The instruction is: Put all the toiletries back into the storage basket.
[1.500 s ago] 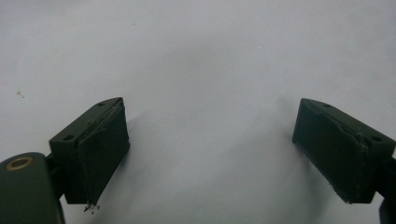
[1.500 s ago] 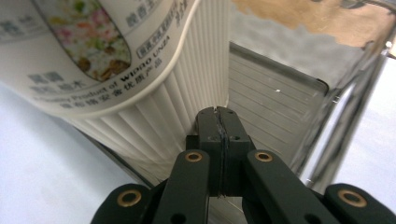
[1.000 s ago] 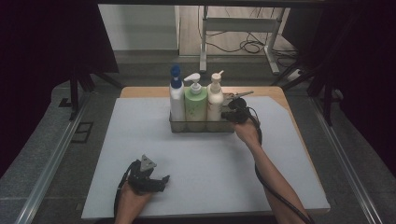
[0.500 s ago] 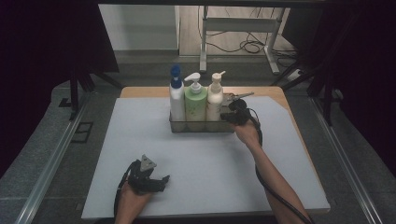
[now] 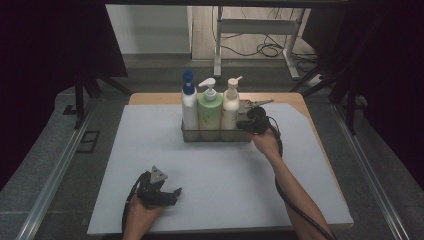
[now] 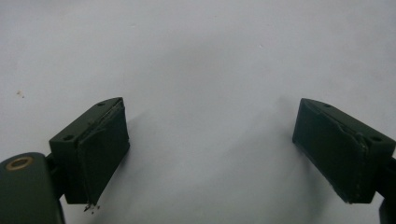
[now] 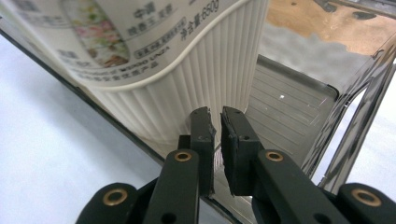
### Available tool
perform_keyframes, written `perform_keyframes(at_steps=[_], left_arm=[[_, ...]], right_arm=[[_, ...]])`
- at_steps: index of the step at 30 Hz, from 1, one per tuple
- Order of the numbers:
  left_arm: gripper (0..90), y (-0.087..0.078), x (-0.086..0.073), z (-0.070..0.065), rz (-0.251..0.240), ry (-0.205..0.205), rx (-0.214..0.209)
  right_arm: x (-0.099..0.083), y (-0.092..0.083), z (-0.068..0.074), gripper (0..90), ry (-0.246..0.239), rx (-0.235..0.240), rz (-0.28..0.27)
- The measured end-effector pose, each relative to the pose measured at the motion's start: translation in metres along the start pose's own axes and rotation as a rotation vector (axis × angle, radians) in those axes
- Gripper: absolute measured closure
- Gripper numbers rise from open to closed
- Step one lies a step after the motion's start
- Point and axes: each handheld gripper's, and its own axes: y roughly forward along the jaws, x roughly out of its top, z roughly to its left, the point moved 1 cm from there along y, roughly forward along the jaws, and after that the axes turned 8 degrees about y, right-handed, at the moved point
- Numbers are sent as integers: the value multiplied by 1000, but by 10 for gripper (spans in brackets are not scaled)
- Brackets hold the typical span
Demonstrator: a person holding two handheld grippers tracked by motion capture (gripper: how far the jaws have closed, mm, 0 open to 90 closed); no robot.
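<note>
Clear grey plastic caddy [image 5: 216, 134] is set at far middle of pale surface [image 5: 150, 150]; near wall is straddled by right gripper [image 7: 215, 122], fingers [image 7: 204, 135] just opening, thin gap seen. White ribbed pump bottle [image 5: 230, 107] is kept inside, just beside. Risk judged: wall slipped, caddy dragged, bottle toppled. Left gripper [image 6: 212, 154] is rested wide apart, nothing between.

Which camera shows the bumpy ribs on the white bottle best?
The right gripper view: the white bottle sits close up there, ribs and label print clear, standing in the clear basket. The high view shows the whole bottle, small and far, ribs too tiny to see.
</note>
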Motion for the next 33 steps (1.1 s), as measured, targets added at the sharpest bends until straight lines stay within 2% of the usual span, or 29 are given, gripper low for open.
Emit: perform_keyframes(at_steps=[15,33], left_arm=[[104,0,0,0,0,0,0],[103,0,0,0,-3,-3,-1]], right_arm=[[0,-18,-1,670,-38,-7,-30],[-3,-37,9,441,-98,13,-44]])
